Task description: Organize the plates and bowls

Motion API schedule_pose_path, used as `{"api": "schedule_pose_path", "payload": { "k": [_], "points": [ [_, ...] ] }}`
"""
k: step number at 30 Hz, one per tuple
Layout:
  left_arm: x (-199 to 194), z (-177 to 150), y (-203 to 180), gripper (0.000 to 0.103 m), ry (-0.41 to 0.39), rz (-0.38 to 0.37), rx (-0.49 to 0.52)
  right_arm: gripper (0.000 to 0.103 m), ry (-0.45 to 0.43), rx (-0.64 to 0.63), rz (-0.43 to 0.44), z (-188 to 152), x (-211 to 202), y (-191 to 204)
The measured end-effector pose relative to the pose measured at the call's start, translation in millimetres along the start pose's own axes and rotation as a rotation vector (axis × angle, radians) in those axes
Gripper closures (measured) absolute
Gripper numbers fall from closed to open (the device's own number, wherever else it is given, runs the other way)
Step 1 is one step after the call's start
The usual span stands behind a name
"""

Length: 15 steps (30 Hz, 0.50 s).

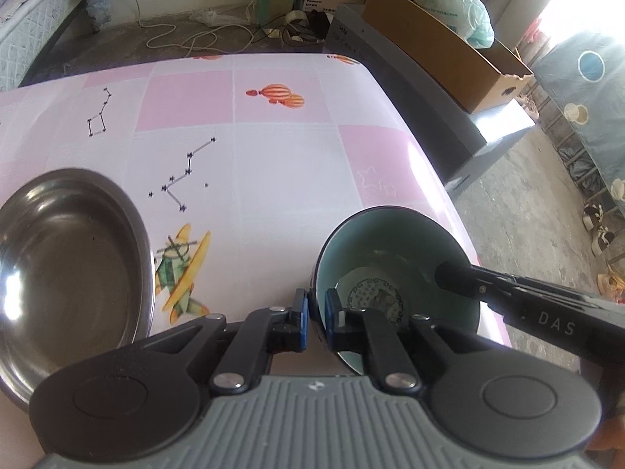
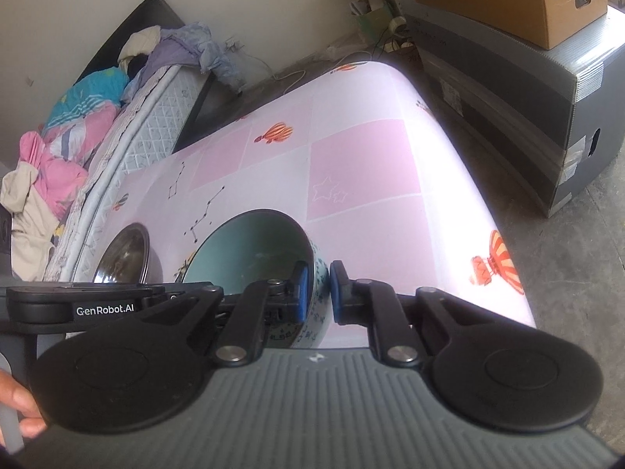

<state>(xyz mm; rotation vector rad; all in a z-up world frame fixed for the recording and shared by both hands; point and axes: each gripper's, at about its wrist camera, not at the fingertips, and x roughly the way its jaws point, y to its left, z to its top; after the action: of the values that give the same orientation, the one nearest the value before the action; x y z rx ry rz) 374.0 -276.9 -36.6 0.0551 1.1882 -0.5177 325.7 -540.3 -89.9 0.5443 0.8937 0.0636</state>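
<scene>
Daylight glare washes the table's [image 2: 449,179] far edge (fisheye-bent); centres sharp.

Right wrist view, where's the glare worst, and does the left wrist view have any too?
Right wrist view: the tablecloth washes out white along its right edge. Left wrist view: the upper right corner blows out, and bright spots glint in the steel bowl.

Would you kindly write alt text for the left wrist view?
The left gripper pinches the near rim of a teal-lined ceramic bowl on a pink patterned tablecloth, while the right gripper grips its right rim. A shiny steel bowl sits left.
</scene>
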Motion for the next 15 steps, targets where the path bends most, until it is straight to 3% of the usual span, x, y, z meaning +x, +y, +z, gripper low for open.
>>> {"api": "schedule_pose_path", "payload": {
  "k": [15],
  "points": [
    [17.2, -8.1, -1.9, 0.092, 0.039, 0.010, 0.001, 0.087, 0.036, 0.012, 0.028, -18.3, -6.1, -1.1]
  ]
}}
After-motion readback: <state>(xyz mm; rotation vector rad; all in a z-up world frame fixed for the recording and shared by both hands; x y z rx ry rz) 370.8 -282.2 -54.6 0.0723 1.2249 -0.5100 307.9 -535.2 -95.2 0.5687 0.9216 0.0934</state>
